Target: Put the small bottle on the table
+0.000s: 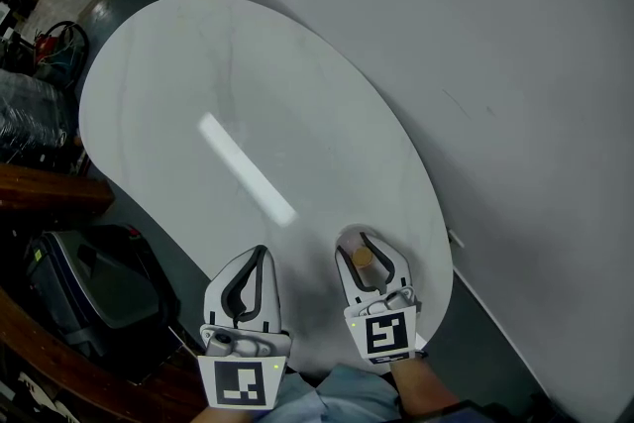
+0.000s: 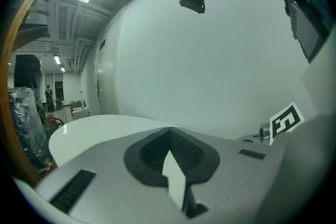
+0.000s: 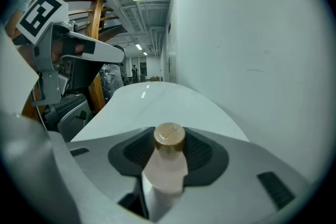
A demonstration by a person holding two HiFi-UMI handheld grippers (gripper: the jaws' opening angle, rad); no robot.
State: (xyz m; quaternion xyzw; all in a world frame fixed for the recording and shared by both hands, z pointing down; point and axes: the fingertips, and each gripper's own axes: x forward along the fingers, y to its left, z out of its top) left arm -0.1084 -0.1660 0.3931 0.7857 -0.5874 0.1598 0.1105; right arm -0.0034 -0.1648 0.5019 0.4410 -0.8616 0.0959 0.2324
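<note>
One pale wall (image 1: pixel 515 64) fills the right side of the head view. Against it lies one white oval bench (image 1: pixel 248 94), bare on top except for the reflected streak of a ceiling light (image 1: pixel 248 168). To its left on the floor is dark clutter, including a black case (image 1: pixel 99 287) under a wooden rail (image 1: pixel 50 188).

There are two tools, both over the near end of the bench, side by side and apart, each with one marker cube. The left tool (image 1: pixel 260 251) has its jaws pressed together, the dark pads meeting in a point with nothing between them (its own view shows this plainly). The right tool (image 1: pixel 364 241), near the bench's near right edge, has its jaws standing wide around the bottle. Dark pad shows on both sides of the cap, and the head view shows a gap on the cap's right side.

There is one bottle (image 3: pixel 167 165), small, with a pale pinkish-white body widening below a short neck. It stands roughly upright between the right tool's jaws. Its foot is hidden by the tool, so I cannot tell whether it rests on the bench.

It has one cap (image 3: pixel 169 139), round and tan like wood or cork, with a flat top.
</note>
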